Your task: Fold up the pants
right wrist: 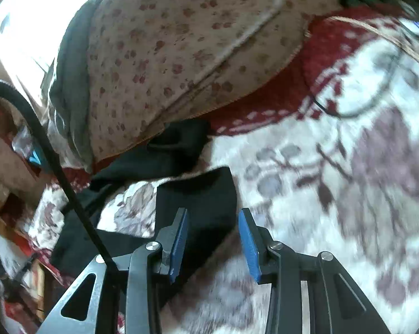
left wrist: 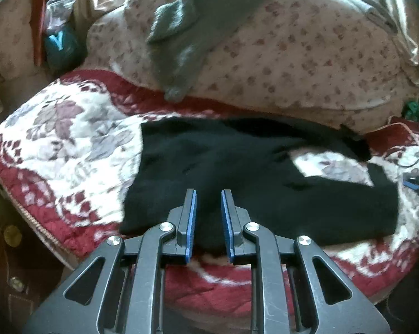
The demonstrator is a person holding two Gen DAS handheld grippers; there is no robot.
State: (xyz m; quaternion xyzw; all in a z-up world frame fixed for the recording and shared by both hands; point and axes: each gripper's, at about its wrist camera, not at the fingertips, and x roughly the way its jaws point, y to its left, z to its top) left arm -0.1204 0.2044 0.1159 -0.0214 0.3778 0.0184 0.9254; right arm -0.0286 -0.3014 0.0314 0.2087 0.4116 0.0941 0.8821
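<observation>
Black fabric pants (left wrist: 237,167) lie spread on the red-and-white floral quilted bedspread (left wrist: 70,150), waistband side nr the pale flower-print pillow (left wrist: 293,55), w/ a grey knit garment (left wrist: 187,27) draped over it. Left gripper (left wrist: 208,194): blue-padded jaws slightly apart over the pants' near edge, nothing pinched. Right gripper (right wrist: 212,214): jaws apart, empty, above a pant leg end (right wrist: 204,208). Clear plastic bag (left wrist: 59,30) far left holds something teal, prob. packaging; blurred.

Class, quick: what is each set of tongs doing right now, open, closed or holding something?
Left tongs: open, holding nothing, above the black pants.
Right tongs: open, holding nothing.
</observation>
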